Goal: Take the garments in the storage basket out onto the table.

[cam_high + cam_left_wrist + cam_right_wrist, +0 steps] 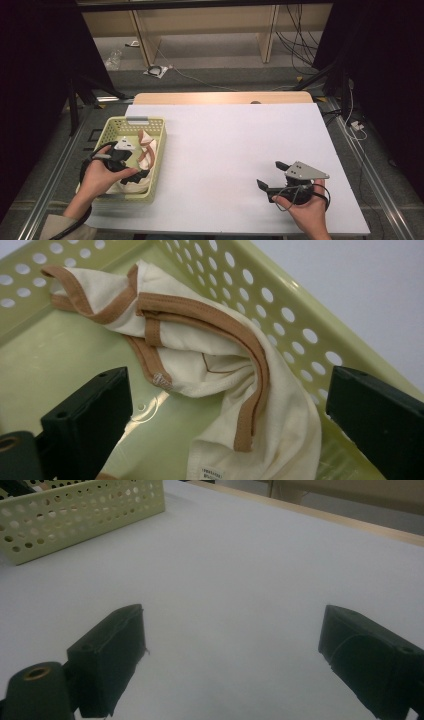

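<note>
Surface (230, 150): white rectangular top with a wooden strip along its far edge, standing over a grey floor strewn with cables beyond. Basket (159, 150): pale green plastic, rectangular, walls pierced with rows of round holes, set at the near left of the surface with its long side running near to far; a grey tab sits on its far rim. In the right gripper view its perforated wall (90, 515) appears at the far left, well apart from that gripper. Garment (146, 150): cream cloth with tan-brown binding along its edges, lying crumpled inside the basket against the right-hand wall; in the left gripper view it (220, 370) spreads from the basket's far corner down along the perforated wall, a small printed label showing at its near end and a short stitched tab on one bound edge. Left gripper (131, 162): black, with a grey three-cornered plate on top, held in the person's left hand (97, 177) inside the basket, just above the garment; its fingers (95, 415) stand wide apart, one over the basket floor and the other by the wall, with the cloth between them and neither clearly touching it. Right gripper (270, 175): black, grey plate on top, cable looped at its rear, held in the right hand (305, 210) at the near right of the surface, well apart from the basket; its fingers (112, 650) stand wide apart over bare white surface and clamp nothing.
</note>
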The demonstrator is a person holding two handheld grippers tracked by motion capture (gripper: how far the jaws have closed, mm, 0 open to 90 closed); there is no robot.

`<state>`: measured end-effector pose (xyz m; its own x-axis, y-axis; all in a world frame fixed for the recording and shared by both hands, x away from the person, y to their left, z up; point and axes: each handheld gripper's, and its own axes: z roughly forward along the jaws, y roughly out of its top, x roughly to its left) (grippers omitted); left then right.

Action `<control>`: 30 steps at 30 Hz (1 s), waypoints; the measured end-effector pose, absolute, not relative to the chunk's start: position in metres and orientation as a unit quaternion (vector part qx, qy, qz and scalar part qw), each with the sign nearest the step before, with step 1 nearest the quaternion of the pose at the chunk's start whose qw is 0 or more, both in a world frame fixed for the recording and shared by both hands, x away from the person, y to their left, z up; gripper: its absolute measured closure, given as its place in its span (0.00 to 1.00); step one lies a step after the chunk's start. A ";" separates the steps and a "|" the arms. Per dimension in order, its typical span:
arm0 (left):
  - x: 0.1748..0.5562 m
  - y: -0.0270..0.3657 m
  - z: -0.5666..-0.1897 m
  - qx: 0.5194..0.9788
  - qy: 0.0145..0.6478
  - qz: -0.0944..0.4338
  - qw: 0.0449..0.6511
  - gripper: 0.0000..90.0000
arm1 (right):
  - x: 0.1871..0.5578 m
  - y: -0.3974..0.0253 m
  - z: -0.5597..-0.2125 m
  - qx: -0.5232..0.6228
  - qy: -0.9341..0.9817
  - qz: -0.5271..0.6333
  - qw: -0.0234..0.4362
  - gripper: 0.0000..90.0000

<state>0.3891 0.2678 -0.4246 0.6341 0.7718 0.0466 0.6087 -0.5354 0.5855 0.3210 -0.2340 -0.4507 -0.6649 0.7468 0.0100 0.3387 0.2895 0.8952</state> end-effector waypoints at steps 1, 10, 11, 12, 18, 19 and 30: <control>0.390 0.267 -0.426 0.865 0.398 0.150 0.265 0.05 | 0.321 -0.234 -0.451 0.350 0.774 0.483 0.212 0.14; 0.394 0.257 -0.440 0.886 0.388 0.131 0.215 0.08 | 0.321 -0.234 -0.451 0.353 0.773 0.483 0.212 0.14; 0.395 0.257 -0.440 0.888 0.388 0.132 0.210 0.08 | 0.321 -0.234 -0.451 0.353 0.773 0.483 0.212 0.14; 0.395 0.256 -0.441 0.889 0.388 0.129 0.206 0.10 | 0.321 -0.234 -0.451 0.354 0.773 0.482 0.213 0.13; 0.399 0.251 -0.445 0.902 0.376 0.119 0.177 0.14 | 0.321 -0.234 -0.450 0.354 0.772 0.483 0.214 0.13; 0.399 0.251 -0.445 0.902 0.376 0.119 0.177 0.15 | 0.321 -0.234 -0.451 0.354 0.772 0.483 0.214 0.13; 0.407 0.241 -0.452 0.917 0.358 0.093 0.149 0.28 | 0.321 -0.235 -0.450 0.357 0.772 0.481 0.212 0.13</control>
